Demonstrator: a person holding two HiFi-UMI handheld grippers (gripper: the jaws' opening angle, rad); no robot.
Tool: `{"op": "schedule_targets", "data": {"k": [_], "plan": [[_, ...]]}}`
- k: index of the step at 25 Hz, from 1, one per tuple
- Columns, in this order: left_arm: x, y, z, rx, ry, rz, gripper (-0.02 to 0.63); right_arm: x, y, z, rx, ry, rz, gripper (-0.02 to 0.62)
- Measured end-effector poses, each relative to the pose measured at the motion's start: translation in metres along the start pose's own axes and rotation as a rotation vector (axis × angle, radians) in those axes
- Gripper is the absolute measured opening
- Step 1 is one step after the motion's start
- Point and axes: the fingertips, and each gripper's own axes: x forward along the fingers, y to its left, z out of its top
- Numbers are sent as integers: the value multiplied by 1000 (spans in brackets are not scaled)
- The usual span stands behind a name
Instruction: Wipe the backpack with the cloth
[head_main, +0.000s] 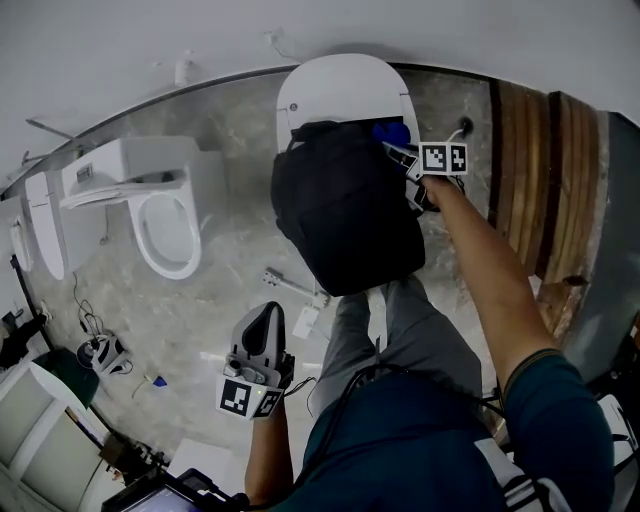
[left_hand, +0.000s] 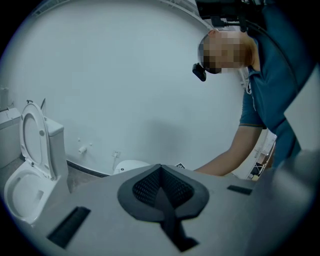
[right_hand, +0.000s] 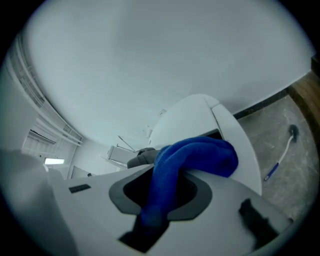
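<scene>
A black backpack (head_main: 345, 205) rests against the closed lid of a white toilet (head_main: 340, 90) in the head view. My right gripper (head_main: 395, 150) is at the backpack's upper right edge, shut on a blue cloth (head_main: 392, 132). In the right gripper view the blue cloth (right_hand: 192, 157) bulges out between the jaws of the right gripper (right_hand: 162, 187), over the toilet lid (right_hand: 200, 117), with a dark bit of backpack (right_hand: 140, 157) behind it. My left gripper (head_main: 265, 312) hangs low over the floor, away from the backpack. It is shut with nothing in it (left_hand: 160, 170).
A second toilet (head_main: 165, 225) with its seat open stands to the left, a third (head_main: 45, 225) at the far left. Wooden panels (head_main: 540, 170) line the right. A small white tool (head_main: 290, 288) and cables (head_main: 100, 352) lie on the marble floor.
</scene>
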Motion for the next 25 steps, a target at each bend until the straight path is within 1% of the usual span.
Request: {"op": "schedule_targets", "data": {"k": [2,5,7,9,11,12,14,17,21,22,25], "plan": [[6,-5,3,6,3,-4,5,-17,-12,-27,52,23,2,81],[15,-9,12,14,-3,-17,5,-61,-36,-101,198,58,-27,81],[19,-7,13,14,-3,-21,5,-95,-48,-160,305,76,-66,81],[22,-6,9,13,6,-20,5,-127,-61,-216,398,92,-131,81],[25,-10,9,7,3,-33,5,-148,-69,-252,453,95,-172,81],[27,-13,10,6,-1,-41,5,-152,-70,-259,452,93,-184,81],[27,-14,9,10,0,-46,5,-148,-70,-251,401,84,-187,81],[22,-10,7,15,3,-29,5,-119,-62,-203,283,66,-158,81],[10,-3,8,4,-18,-3,5,-66,-39,-106,185,-9,-78,81],[5,0,8,-1,-24,8,5,-51,-33,-81,160,-19,-68,81],[-11,10,6,-23,-48,55,5,-8,-14,-9,68,-20,-74,81]]}}
